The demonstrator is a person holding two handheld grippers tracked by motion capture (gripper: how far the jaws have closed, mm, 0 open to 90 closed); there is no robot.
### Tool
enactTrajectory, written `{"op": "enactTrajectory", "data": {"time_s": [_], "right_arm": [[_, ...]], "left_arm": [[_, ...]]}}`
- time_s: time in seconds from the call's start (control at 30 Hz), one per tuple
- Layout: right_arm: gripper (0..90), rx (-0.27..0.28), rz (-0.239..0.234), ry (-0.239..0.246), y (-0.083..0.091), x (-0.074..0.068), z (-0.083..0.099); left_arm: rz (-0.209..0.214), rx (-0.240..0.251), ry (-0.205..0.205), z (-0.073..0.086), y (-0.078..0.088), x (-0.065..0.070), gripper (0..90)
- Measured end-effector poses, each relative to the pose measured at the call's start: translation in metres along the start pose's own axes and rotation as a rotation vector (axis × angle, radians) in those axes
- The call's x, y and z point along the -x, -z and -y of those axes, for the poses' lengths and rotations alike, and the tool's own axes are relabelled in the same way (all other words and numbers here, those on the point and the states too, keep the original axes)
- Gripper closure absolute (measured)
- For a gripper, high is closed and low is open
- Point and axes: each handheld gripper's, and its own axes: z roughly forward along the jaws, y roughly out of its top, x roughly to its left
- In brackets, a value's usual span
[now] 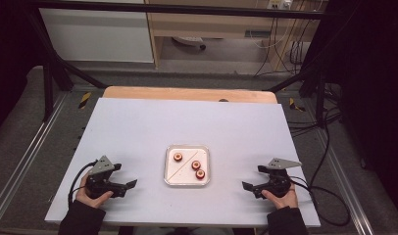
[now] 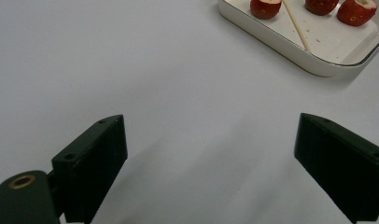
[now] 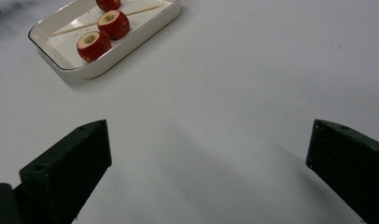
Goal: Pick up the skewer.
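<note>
A white rectangular tray (image 1: 168, 169) lies at the middle of the white table top. In it are three red cored fruits (image 1: 178, 157) (image 1: 196, 165) (image 1: 200, 174) and a thin wooden skewer (image 1: 183, 163) laid diagonally. My left gripper (image 1: 130, 176) rests low at the tray's left, jaws open and empty, pointing toward it. My right gripper (image 1: 251, 177) sits at the tray's right, open and empty too. The left gripper view has the tray (image 2: 290, 44) at upper right; the right gripper view has the tray (image 3: 145, 35) at upper left with the fruits (image 3: 113, 23) and skewer (image 3: 131, 11).
The white board (image 1: 138, 127) lies on a wooden table (image 1: 187, 93). Black cables (image 1: 329, 196) trail off the right side onto the floor. A black frame (image 1: 50, 73) stands around the table.
</note>
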Motion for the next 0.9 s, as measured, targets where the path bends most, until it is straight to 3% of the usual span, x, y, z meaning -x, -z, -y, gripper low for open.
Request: {"op": "enactTrajectory", "data": {"time_s": [0.9], "right_arm": [[0.5,0.005,0.001,0.000,0.0006,-0.0004,-0.0005]], "left_arm": [[0.001,-0.011,-0.019,-0.0075,-0.0036,0.0070,9.3]]}}
